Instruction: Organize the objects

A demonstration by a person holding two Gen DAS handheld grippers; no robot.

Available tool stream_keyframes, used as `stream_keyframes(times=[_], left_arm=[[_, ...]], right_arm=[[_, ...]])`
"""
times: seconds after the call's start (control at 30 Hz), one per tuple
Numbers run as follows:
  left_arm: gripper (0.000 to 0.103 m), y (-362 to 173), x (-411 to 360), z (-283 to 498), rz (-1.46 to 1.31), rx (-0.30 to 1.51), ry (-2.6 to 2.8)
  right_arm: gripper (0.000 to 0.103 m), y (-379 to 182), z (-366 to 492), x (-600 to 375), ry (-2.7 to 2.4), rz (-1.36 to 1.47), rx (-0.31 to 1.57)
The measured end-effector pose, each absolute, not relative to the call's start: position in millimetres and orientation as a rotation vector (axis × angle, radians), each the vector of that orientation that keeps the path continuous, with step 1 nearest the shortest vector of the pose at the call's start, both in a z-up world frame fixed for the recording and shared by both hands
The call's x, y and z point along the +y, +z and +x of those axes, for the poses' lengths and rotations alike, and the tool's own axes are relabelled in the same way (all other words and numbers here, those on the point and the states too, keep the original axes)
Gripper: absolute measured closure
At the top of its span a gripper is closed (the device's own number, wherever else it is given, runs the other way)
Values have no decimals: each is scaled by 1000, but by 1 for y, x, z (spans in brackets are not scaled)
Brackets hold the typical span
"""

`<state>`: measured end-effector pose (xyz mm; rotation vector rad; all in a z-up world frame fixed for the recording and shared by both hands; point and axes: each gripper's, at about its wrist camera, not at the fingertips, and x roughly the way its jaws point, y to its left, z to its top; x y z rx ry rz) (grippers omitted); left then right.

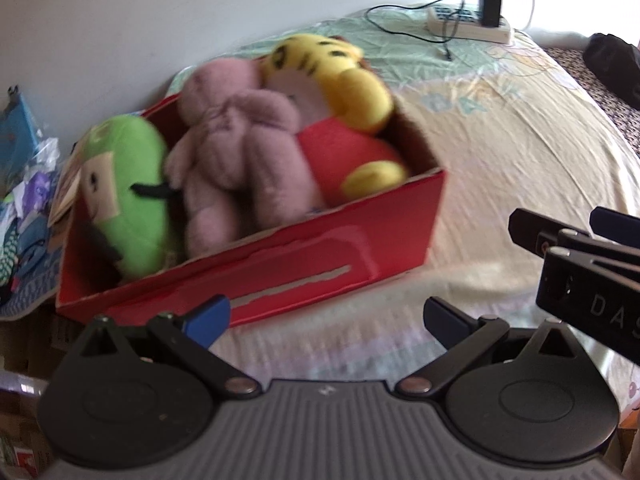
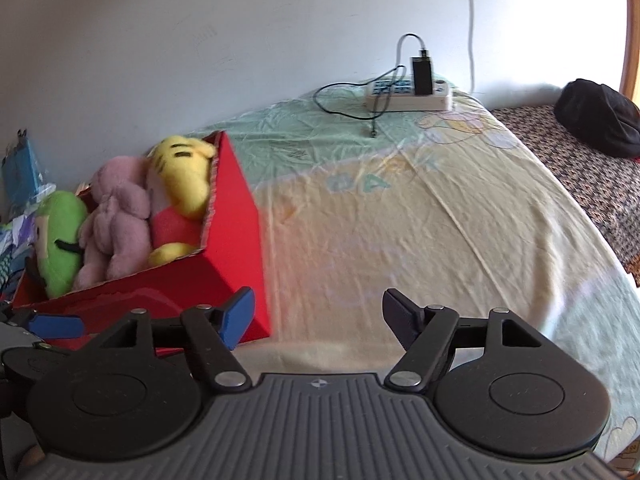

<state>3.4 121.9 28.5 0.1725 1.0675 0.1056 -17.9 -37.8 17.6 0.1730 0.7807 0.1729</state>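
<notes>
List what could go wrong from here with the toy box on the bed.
The red box sits on a soft, wrinkled bedsheet, so a nudge from either open gripper could tip or slide it. The pink plush and the yellow tiger plush stand well above the rim and could tumble out.

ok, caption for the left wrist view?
Open left gripper facing a red box holding three plush toys on a bed.

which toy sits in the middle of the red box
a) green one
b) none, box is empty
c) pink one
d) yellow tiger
c: the pink toy lies in the red box between the green toy and the yellow tiger.
</notes>
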Motion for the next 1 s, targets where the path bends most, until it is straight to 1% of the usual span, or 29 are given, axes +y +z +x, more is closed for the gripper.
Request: stream_keyframes(times=[0.53, 0.83, 1.0], left_arm=[[0, 71, 194, -19, 118, 948, 219], [0, 88, 227, 3, 99, 915, 285], [0, 88, 240, 10, 83, 915, 308]], right_arm=[[26, 54, -20, 29, 249, 33, 725], [21, 76, -3, 55, 253, 4, 686], [20, 81, 5, 65, 255, 13, 686]])
